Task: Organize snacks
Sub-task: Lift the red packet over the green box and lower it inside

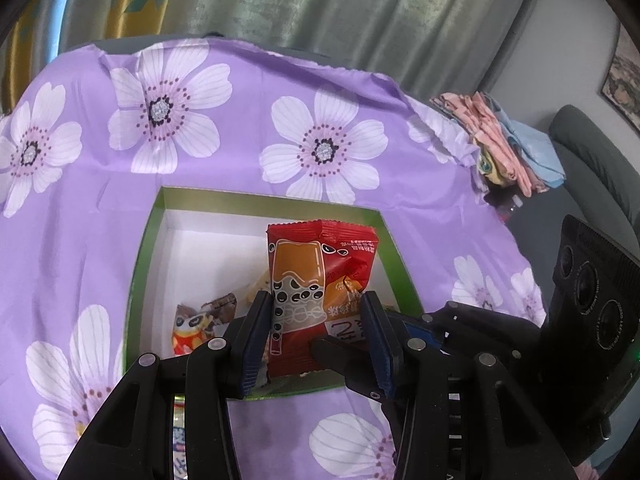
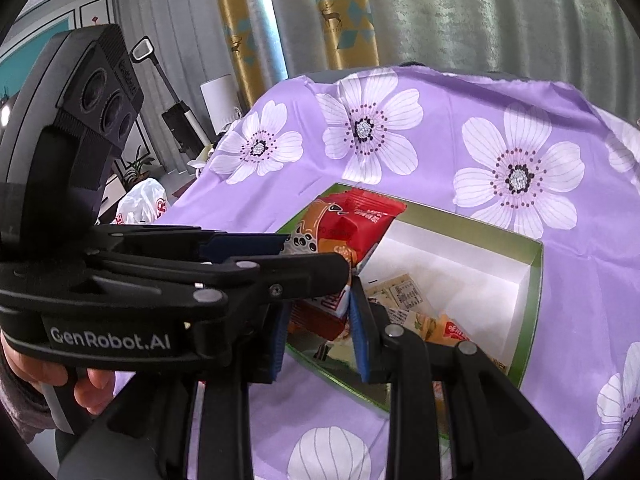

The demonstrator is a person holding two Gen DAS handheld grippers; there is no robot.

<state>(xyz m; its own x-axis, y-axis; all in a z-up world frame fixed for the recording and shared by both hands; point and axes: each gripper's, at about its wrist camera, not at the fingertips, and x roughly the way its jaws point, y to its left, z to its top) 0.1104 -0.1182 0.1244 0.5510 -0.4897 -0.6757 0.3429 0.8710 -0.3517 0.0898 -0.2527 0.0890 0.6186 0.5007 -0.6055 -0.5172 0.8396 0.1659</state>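
Left gripper (image 1: 316,340) holds red snack packet (image 1: 320,276) upright over green box (image 1: 148,236); right gripper (image 2: 320,340) just beside it.

Your left jaws pinch the packet's lower half. Your right jaws sit narrowly apart at the packet's lower corner; can't tell if they grip it. Packet looks light, soft, crinkly and slippery, so you'd best hold the flat body or the sealed edge, not the puffed middle. Box sits on the purple flowered cloth (image 1: 240,152), with a panda-print candy (image 1: 192,332) and pale wrapped snacks (image 2: 400,292) already inside, crowding the near end. Folded cloths (image 1: 504,140) lie well apart.
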